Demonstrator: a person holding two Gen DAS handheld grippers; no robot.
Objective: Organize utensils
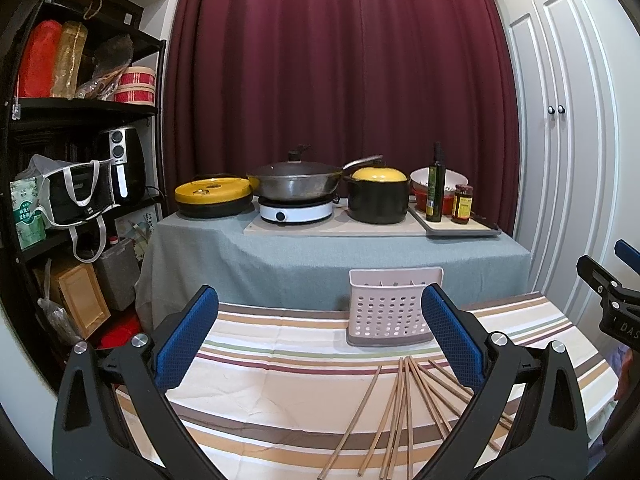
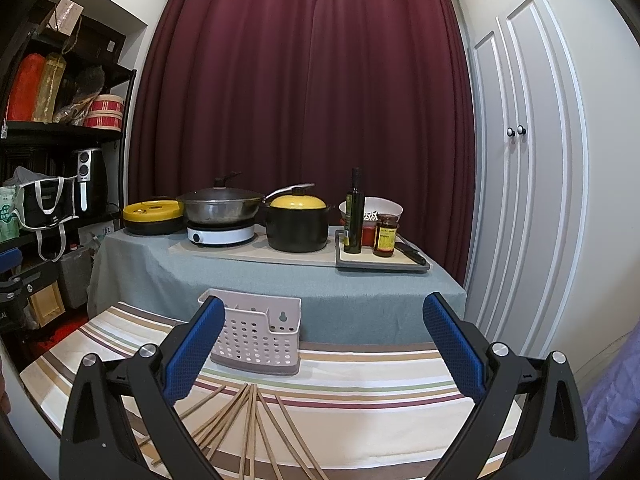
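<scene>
wood: a bunch of thin brown chopsticks [image 1: 404,404] is lying fanned out on the striped cloth [image 1: 280,360] of the near desk, close to the cameras.
chopsticks from the right side: they [image 2: 248,428] are spreading out like a fan, with their far ends bunching together and pointing at the holder.
holder: a pale plastic utensil holder [image 1: 390,308] with round holes is standing upright on the striped cloth, just past the chopsticks and not touching them.
left hand-held gripper: the left hand-held gripper [image 1: 320,336] is hovering over the desk with its blue pads [image 1: 182,344] spread wide apart, and it is gripping nothing.
right hand-held gripper: the right hand-held gripper [image 2: 324,344] is hovering with its blue pads wide apart too, and it is gripping nothing.
where they are: the chopsticks are sitting low between the fingers in both views, and the holder is showing behind the left finger in the right view.
far desk: a grey-green cloth is covering it, and a wok [image 1: 296,184] on a white cooker, a black pot with a yellow lid [image 1: 378,198], a dark bottle [image 1: 435,184] and a jar [image 1: 462,204] are standing on it.
back: a dark red curtain [image 1: 340,60] is hanging behind everything.
</scene>
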